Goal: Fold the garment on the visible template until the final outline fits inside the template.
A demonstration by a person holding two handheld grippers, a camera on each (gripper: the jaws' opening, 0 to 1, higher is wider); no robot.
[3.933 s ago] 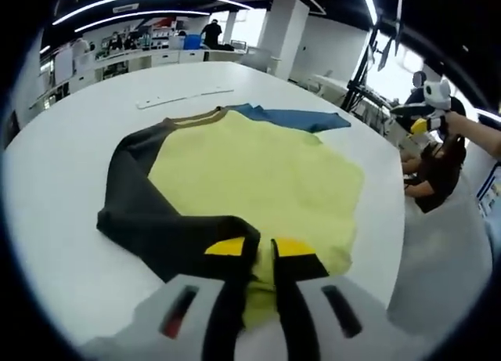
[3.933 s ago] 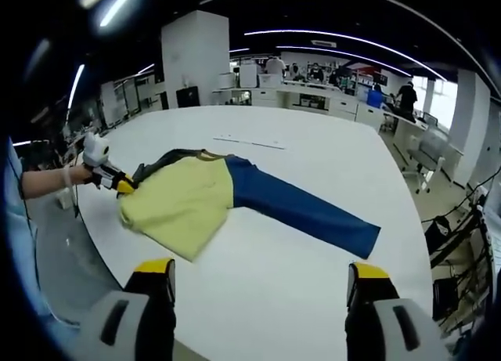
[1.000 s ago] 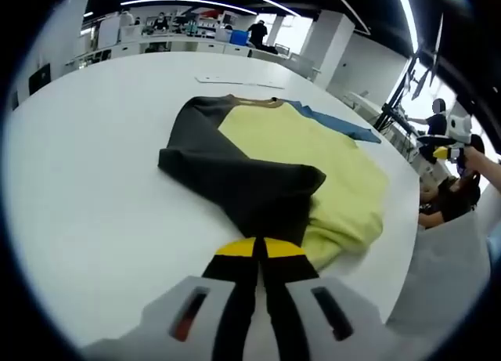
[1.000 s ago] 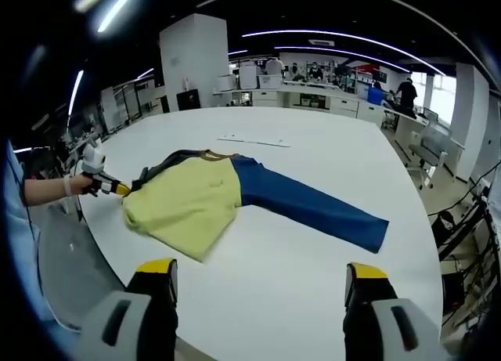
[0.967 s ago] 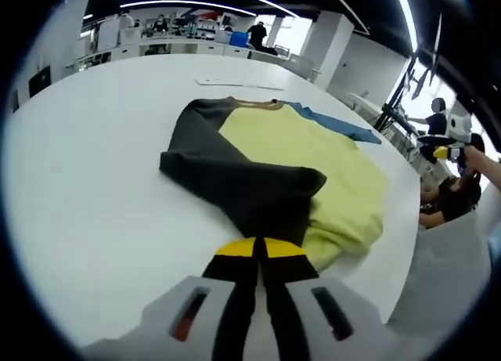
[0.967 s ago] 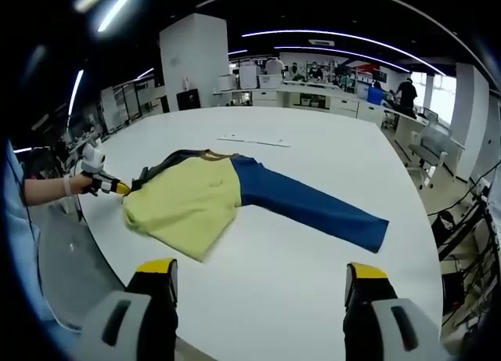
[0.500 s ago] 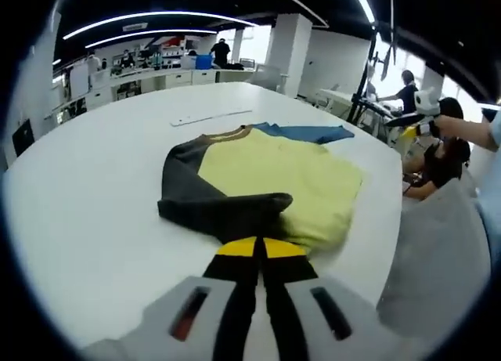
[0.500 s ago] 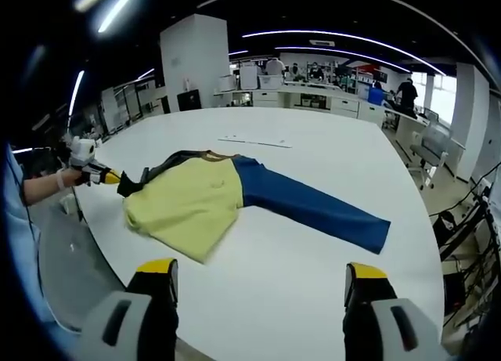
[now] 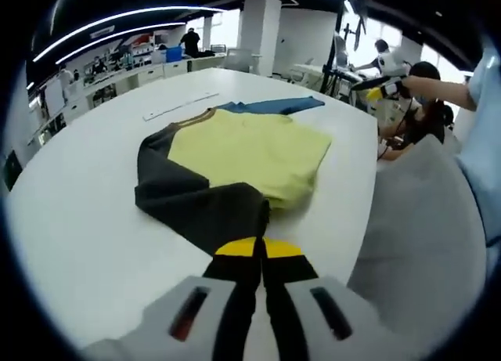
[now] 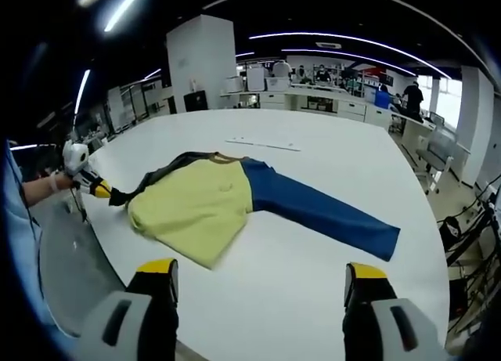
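Note:
A long-sleeved shirt lies on the white round table (image 10: 313,290). Its body is yellow (image 10: 196,204), one sleeve is blue (image 10: 329,212) and the other is dark (image 9: 200,208). My left gripper (image 9: 252,248) is shut on the cuff end of the dark sleeve, near the table's edge. In the right gripper view that left gripper (image 10: 92,185) holds the dark sleeve (image 10: 153,178) drawn out thin from the shoulder. My right gripper (image 10: 261,272) hangs open, wide apart, above bare table in front of the shirt, touching nothing. The blue sleeve lies flat, stretched away from the body.
A thin white strip (image 10: 262,144) lies on the table beyond the collar. The table's edge runs close to the left gripper, with grey floor (image 9: 423,220) past it. A person's light blue sleeve (image 9: 479,134) is at the right. Desks and people stand far behind.
The left gripper, still shut on the dark sleeve, has drawn it out from the yellow body toward the table's edge, so the sleeve is now stretched. The right gripper has stayed open.

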